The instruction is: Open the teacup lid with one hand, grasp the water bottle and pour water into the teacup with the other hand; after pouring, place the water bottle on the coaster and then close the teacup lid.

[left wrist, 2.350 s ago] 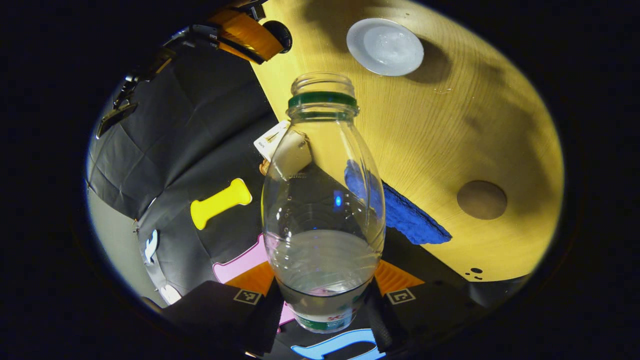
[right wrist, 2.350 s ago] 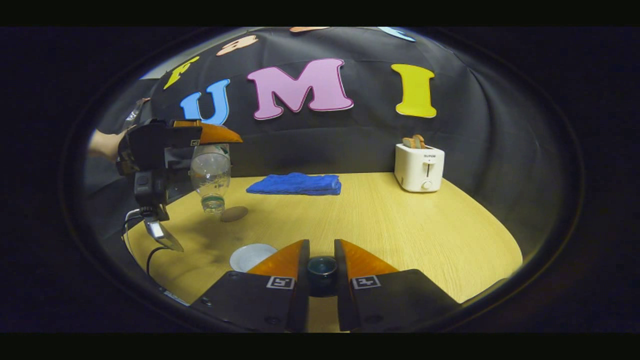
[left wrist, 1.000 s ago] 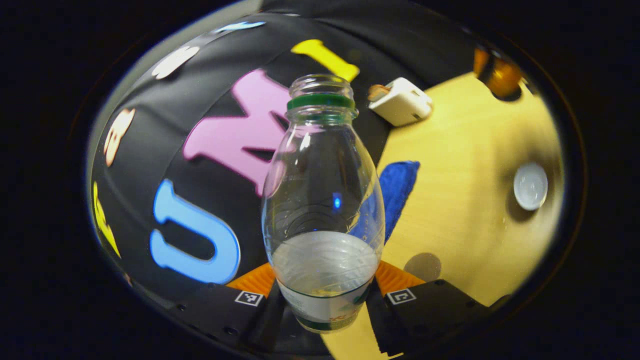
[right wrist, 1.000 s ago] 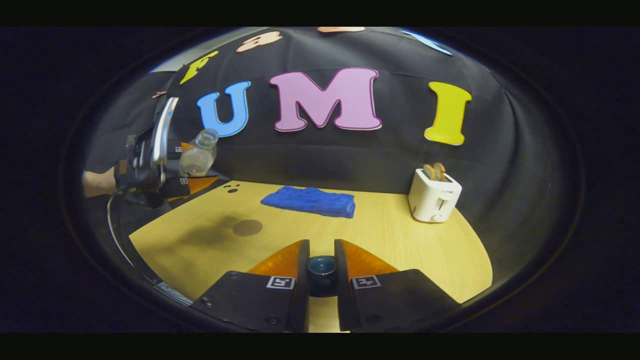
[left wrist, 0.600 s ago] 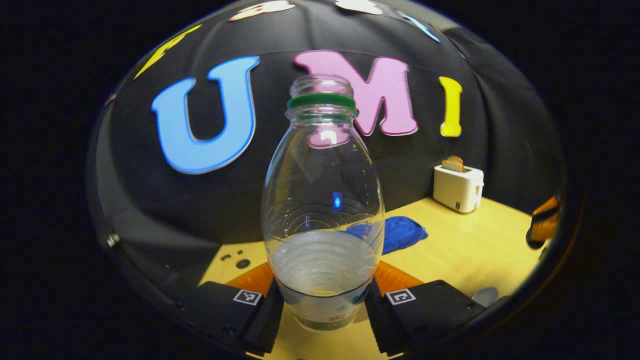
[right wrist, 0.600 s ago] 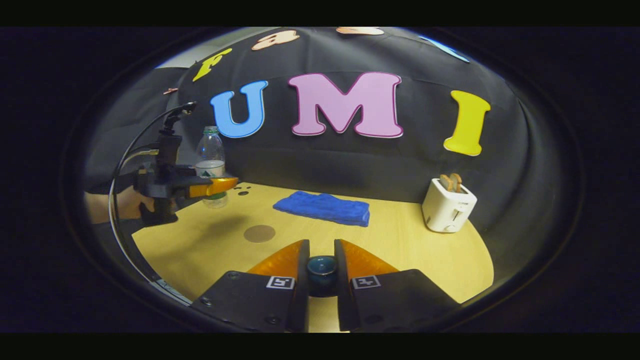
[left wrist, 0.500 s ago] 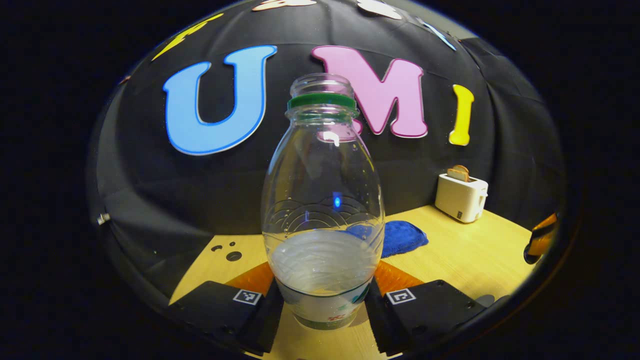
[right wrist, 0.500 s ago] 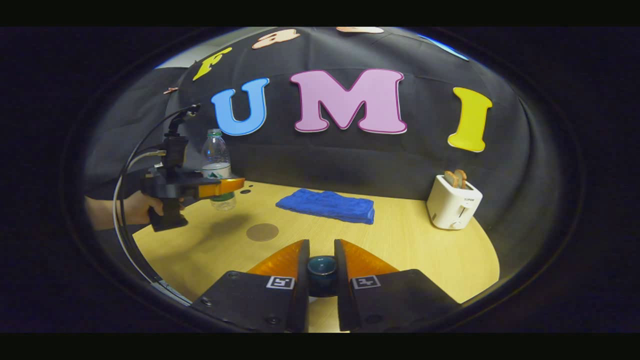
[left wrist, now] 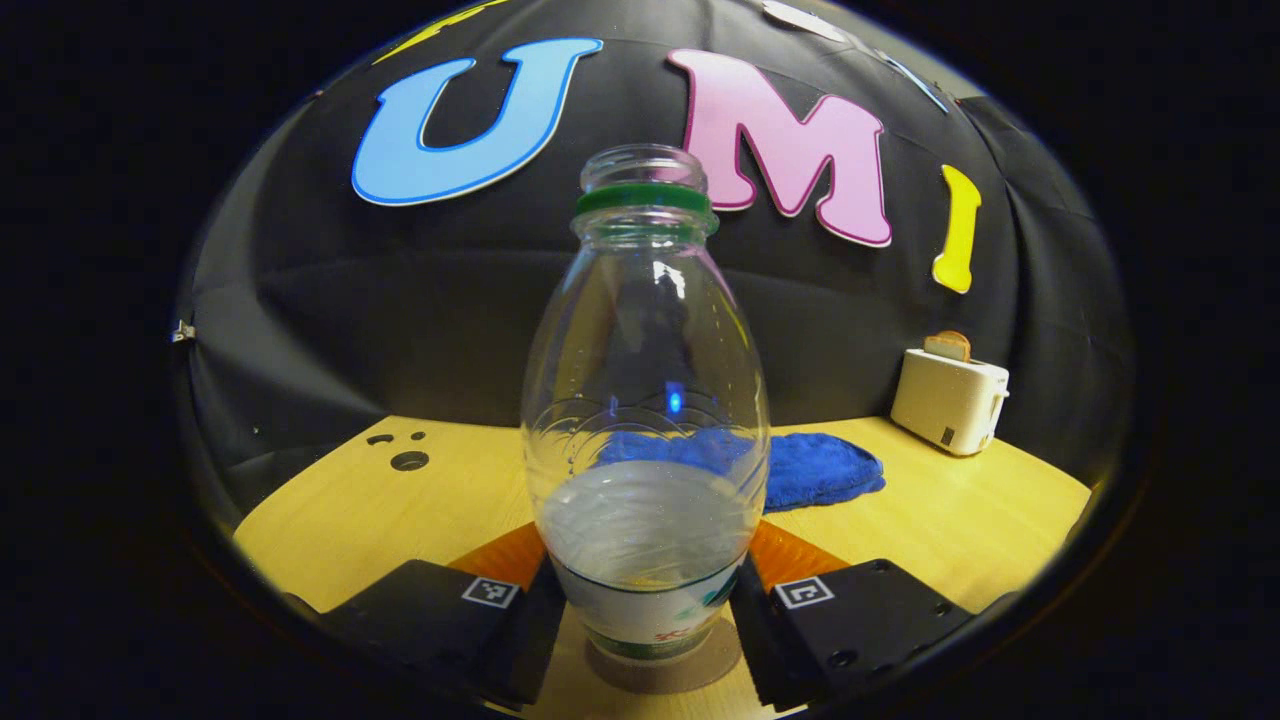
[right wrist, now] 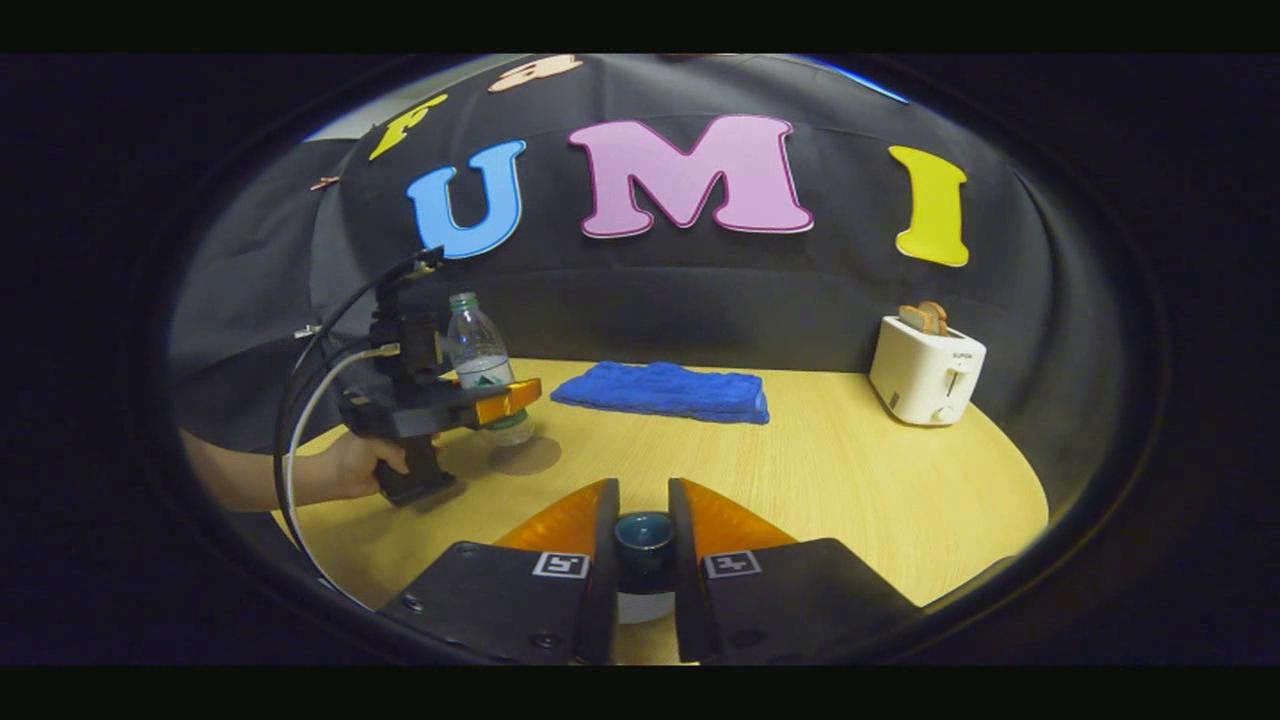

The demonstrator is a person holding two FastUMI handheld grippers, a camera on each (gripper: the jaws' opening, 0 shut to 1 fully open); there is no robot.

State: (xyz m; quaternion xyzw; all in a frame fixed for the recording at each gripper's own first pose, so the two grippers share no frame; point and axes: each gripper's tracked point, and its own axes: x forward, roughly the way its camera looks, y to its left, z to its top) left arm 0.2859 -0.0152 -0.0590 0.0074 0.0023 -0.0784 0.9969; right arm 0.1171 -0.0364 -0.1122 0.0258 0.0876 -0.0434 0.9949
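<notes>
The middle and right of the bench (right wrist: 850,480) lie bare, leaving wide room to pass between the blue towel (right wrist: 665,391) at the back and the near edge. The white toaster (right wrist: 926,371) blocks the far right corner. On the left, the left gripper (right wrist: 510,398), its cables and the water bottle (right wrist: 480,372) standing over the coaster (right wrist: 525,455) take up the passage.

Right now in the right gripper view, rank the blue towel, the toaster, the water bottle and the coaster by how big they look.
1. blue towel, widest.
2. toaster.
3. water bottle, partly hidden by the left hand-held gripper.
4. coaster, mostly under the bottle.
Toaster and bottle look close; differing distance from the camera makes their order unsure.
</notes>
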